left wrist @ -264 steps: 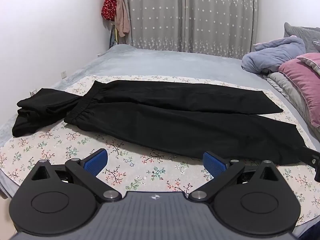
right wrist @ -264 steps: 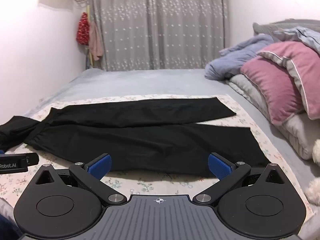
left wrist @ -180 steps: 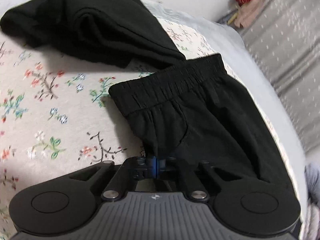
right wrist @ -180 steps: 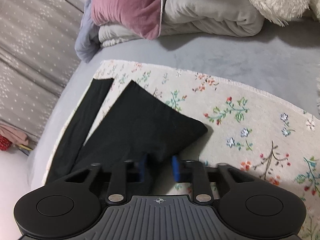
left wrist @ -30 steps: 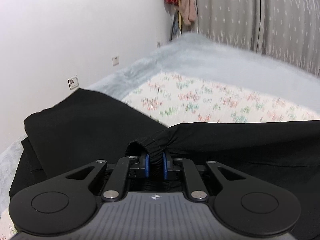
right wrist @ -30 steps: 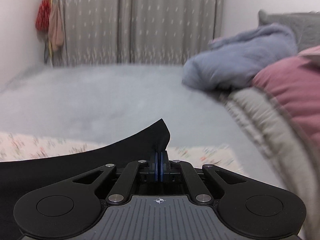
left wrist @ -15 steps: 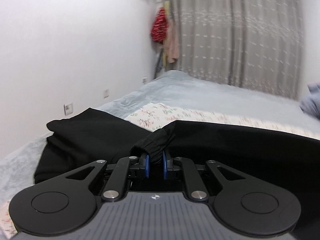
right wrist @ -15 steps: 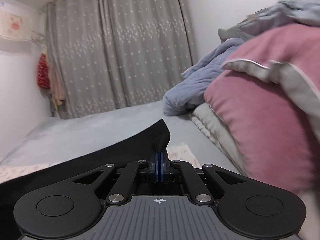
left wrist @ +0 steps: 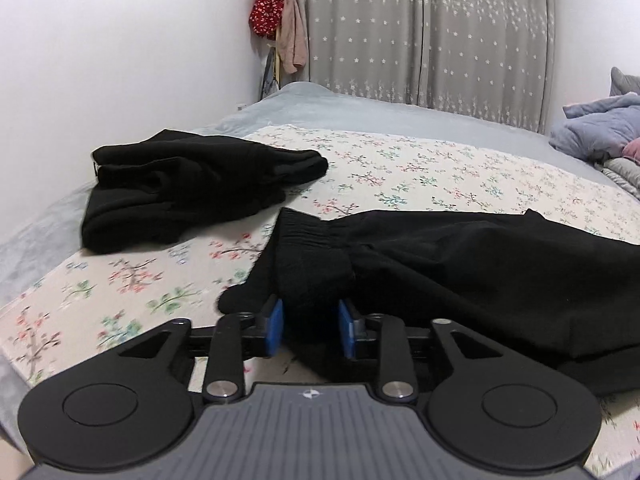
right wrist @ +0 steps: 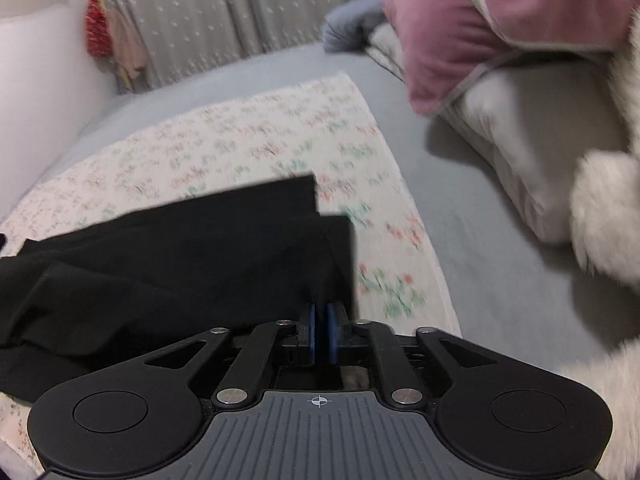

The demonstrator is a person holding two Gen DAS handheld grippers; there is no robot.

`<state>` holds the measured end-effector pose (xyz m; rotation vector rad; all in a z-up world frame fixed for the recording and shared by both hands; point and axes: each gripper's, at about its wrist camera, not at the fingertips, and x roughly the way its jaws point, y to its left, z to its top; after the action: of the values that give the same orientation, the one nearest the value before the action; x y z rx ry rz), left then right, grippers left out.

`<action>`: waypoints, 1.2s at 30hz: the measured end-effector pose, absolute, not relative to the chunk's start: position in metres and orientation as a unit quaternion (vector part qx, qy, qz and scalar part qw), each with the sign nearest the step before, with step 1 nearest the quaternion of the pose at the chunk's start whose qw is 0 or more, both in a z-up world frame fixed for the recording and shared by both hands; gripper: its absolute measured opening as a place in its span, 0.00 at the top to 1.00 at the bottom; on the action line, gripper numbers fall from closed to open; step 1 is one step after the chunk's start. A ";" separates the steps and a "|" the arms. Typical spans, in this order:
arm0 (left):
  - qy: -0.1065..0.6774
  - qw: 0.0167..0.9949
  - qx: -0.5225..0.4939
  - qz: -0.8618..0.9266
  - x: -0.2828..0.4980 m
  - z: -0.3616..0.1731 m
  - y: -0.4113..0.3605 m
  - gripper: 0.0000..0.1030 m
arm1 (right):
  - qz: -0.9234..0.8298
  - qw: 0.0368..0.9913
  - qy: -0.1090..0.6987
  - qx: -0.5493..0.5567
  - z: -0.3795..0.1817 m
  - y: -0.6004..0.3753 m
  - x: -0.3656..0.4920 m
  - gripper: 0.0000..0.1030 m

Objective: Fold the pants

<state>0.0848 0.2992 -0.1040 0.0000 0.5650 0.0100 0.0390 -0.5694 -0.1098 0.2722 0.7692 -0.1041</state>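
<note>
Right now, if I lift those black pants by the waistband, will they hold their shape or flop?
Probably flop: the pants lie in soft wrinkles and bunch up at the waistband. They look thin and light, and on the flowered cloth they would likely drag and lose the fold.

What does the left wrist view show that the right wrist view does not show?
Only the left wrist view: the left tool, opening, the pants waistband between its pads, and a second dark garment. Only the right wrist view: the right tool, opening at the leg hems, and a pink pillow. Both: the black pants, floral cloth, grey curtain.
</note>
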 end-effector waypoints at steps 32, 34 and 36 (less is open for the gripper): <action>0.358 0.893 -0.266 0.067 0.103 -0.090 0.324 0.36 | -0.244 0.800 0.430 0.340 -0.116 -0.530 0.102 1.00; 0.365 0.887 -0.276 0.064 0.109 -0.090 0.320 0.36 | -0.245 0.804 0.418 0.345 -0.117 -0.529 0.097 1.00; 0.372 0.878 -0.296 0.059 0.115 -0.093 0.316 0.36 | -0.248 0.812 0.401 0.345 -0.114 -0.526 0.088 1.00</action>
<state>0.1148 0.3157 -0.0932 -0.6176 0.7762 0.1221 0.0878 -0.5259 -0.1138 0.7371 0.8563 -0.5303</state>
